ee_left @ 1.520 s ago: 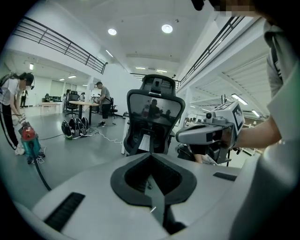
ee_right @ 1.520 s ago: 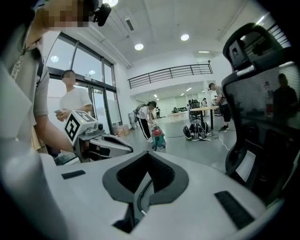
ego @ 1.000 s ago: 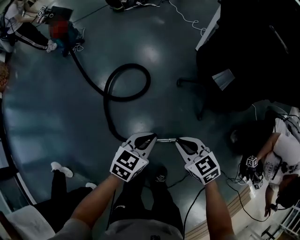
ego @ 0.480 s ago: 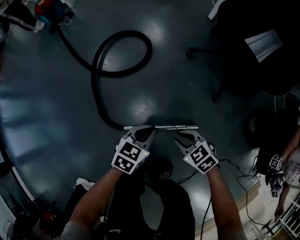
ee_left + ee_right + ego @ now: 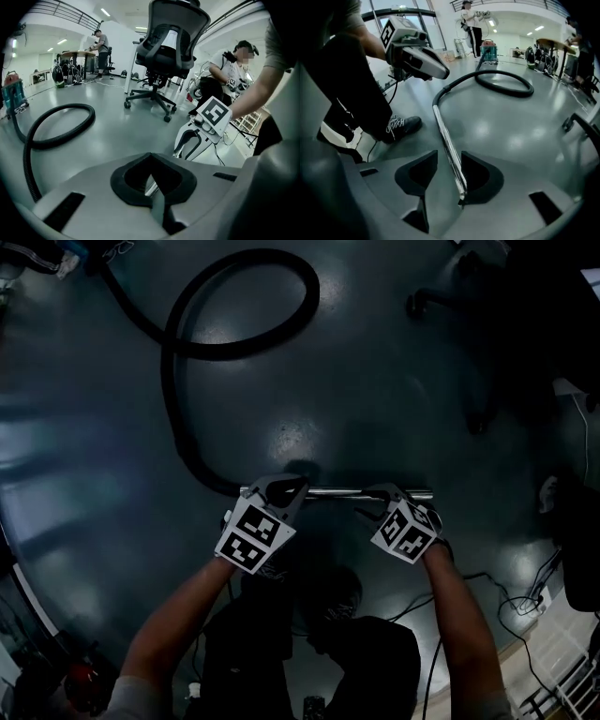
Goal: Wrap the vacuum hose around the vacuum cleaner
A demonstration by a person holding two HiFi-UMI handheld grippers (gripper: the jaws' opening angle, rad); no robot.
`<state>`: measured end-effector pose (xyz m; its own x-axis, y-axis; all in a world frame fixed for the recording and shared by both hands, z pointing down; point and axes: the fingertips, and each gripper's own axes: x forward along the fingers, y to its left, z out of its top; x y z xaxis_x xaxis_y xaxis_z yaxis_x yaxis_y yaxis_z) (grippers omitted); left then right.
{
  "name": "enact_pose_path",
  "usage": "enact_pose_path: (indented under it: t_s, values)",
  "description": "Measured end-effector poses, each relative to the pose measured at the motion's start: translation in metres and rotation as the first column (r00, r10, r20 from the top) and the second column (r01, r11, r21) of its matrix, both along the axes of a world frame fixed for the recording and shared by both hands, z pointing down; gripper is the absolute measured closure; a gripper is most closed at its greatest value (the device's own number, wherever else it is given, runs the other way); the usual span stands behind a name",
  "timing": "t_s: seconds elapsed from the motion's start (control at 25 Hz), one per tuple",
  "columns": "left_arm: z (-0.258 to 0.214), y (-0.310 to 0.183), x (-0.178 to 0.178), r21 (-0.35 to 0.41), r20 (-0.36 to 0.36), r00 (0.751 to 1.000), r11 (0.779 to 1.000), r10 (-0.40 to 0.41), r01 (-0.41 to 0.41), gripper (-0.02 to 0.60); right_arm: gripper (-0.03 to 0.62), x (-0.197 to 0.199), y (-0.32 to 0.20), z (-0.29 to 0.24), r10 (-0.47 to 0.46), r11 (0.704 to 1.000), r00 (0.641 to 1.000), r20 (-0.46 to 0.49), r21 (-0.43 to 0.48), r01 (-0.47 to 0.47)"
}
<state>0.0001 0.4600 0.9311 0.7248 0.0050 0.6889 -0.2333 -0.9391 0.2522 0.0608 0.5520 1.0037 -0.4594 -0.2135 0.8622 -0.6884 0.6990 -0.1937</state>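
left claw point(image 5: 284, 489) tight on metal wand point(image 5: 336, 491)

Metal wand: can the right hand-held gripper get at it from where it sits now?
Probably yes. The metal wand lies between the parted jaws of the right hand-held gripper, which have just been opening, with nothing else between them. The left hand-held gripper clamps it farther along, clear of the right.

A glossy grey floor point(image 5: 394, 390) reflects strip lights point(image 5: 106, 12) set in the white ceiling. A black office chair point(image 5: 164, 56) stands on castors. Far off, a table point(image 5: 77, 53) stands near a white wall point(image 5: 123, 47). Tall windows point(image 5: 443, 35) line another side, and a balcony rail point(image 5: 65, 9) runs overhead.
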Motion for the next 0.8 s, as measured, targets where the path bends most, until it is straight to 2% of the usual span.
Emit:
enact_pose_path:
  t_s: [0.08, 0.4, 0.64, 0.8]
  values:
    - [0.026, -0.002, -0.003, -0.006, 0.007, 1.0, 1.0, 0.01, -0.01, 0.575, 0.428, -0.004, 0.003, 0.029, -0.064, 0.998, 0.998, -0.017, -0.016, 0.063]
    - [0.096, -0.002, -0.015, -0.038, 0.028, 0.999, 0.999, 0.031, -0.03, 0.575, 0.428, -0.006, 0.008, 0.091, -0.252, 0.968, 0.965, -0.068, -0.032, 0.251]
    - [0.105, -0.005, -0.02, -0.067, 0.024, 1.0, 0.998, 0.004, -0.002, 0.575, 0.428, -0.001, 0.013, 0.109, -0.328, 0.944, 0.94, -0.09, -0.056, 0.324]
    - [0.102, -0.008, -0.03, -0.068, 0.029, 1.0, 0.998, -0.012, 0.014, 0.575, 0.428, -0.005, 0.009, 0.117, -0.348, 0.938, 0.932, -0.106, -0.053, 0.344]
